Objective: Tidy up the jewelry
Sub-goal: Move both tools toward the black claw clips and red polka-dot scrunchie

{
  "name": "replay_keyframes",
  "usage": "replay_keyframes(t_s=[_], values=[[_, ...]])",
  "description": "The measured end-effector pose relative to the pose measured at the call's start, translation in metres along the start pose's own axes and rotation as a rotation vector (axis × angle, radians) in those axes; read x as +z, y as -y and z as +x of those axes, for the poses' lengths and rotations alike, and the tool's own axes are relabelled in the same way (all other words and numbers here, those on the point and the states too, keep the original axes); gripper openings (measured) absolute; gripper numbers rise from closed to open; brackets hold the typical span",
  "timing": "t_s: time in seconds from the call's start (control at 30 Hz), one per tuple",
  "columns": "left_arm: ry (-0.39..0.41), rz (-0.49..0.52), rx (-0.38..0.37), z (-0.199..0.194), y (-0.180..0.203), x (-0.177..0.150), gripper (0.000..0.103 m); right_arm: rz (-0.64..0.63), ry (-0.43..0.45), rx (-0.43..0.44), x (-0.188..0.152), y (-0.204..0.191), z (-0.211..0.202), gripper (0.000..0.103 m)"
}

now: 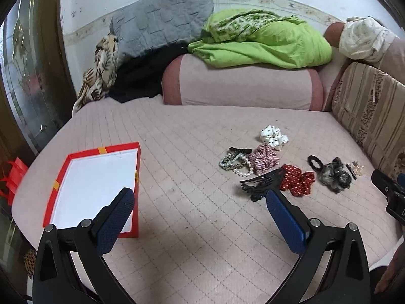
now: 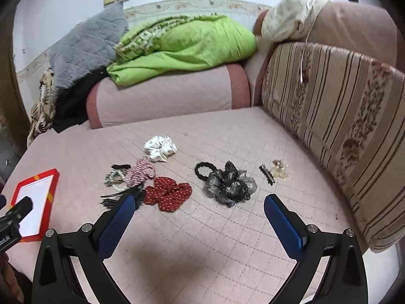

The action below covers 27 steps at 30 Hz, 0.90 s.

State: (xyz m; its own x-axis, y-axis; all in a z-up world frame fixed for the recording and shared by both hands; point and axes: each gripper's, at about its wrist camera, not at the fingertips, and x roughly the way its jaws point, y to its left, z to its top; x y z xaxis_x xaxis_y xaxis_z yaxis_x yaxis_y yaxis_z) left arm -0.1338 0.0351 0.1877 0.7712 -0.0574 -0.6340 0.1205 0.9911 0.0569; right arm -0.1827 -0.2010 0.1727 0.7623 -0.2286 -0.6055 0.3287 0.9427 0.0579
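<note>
Left tongs [image 1: 200,202]: fingers wide apart, gripping nothing, held above the bed [image 1: 182,136]. Right tongs [image 2: 198,204]: likewise spread and unloaded.

Left view: the red box [image 1: 138,167], white inside, lies at the left, partly behind the left finger. A black claw clip [image 1: 263,181] lies just beyond the right finger. The right tongs' body appears at the right edge.

Right view: the box [image 2: 54,177] sits at the far left, with the left tongs' body in front of it. The claw clip [image 2: 119,198] is partly hidden by the left finger.

The jewelry lies on the bed, well apart from the box: a red dotted scrunchie [image 2: 168,195] touching the claw clip, a pink striped scrunchie [image 2: 140,172], a bead bracelet cluster [image 2: 115,178], a white scrunchie [image 2: 160,147], a black hair tie [image 2: 202,171] and a grey scrunchie [image 2: 230,185].

The right view shows a black barrette [image 2: 267,173] and a clear gold clip [image 2: 278,169] plainly; the left view shows them small and indistinct.
</note>
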Motion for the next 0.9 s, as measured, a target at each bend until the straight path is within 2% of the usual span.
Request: replay_keyframes(t_s=[0.17,0.33,0.57,0.73,0.9], values=[[0.013,0.026,-0.011,-0.016,0.001,0.004,0.103,-0.018,0.070,-0.006,0.002,-0.008,-0.029,0.103],[0.010,0.039,-0.027,-0.021,-0.002,0.008,0.103,-0.004,0.059,0.038,0.007,-0.011,-0.036,0.103],[-0.007,0.076,-0.023,-0.017,-0.007,0.008,0.099,-0.043,0.074,-0.026,0.007,-0.010,-0.040,0.103],[0.016,0.085,0.021,-0.009,-0.019,0.011,0.099,0.018,0.040,-0.040,0.005,0.010,-0.020,0.103],[-0.092,0.085,0.030,0.029,-0.029,0.006,0.099,0.036,-0.049,-0.042,-0.007,0.021,0.014,0.103]])
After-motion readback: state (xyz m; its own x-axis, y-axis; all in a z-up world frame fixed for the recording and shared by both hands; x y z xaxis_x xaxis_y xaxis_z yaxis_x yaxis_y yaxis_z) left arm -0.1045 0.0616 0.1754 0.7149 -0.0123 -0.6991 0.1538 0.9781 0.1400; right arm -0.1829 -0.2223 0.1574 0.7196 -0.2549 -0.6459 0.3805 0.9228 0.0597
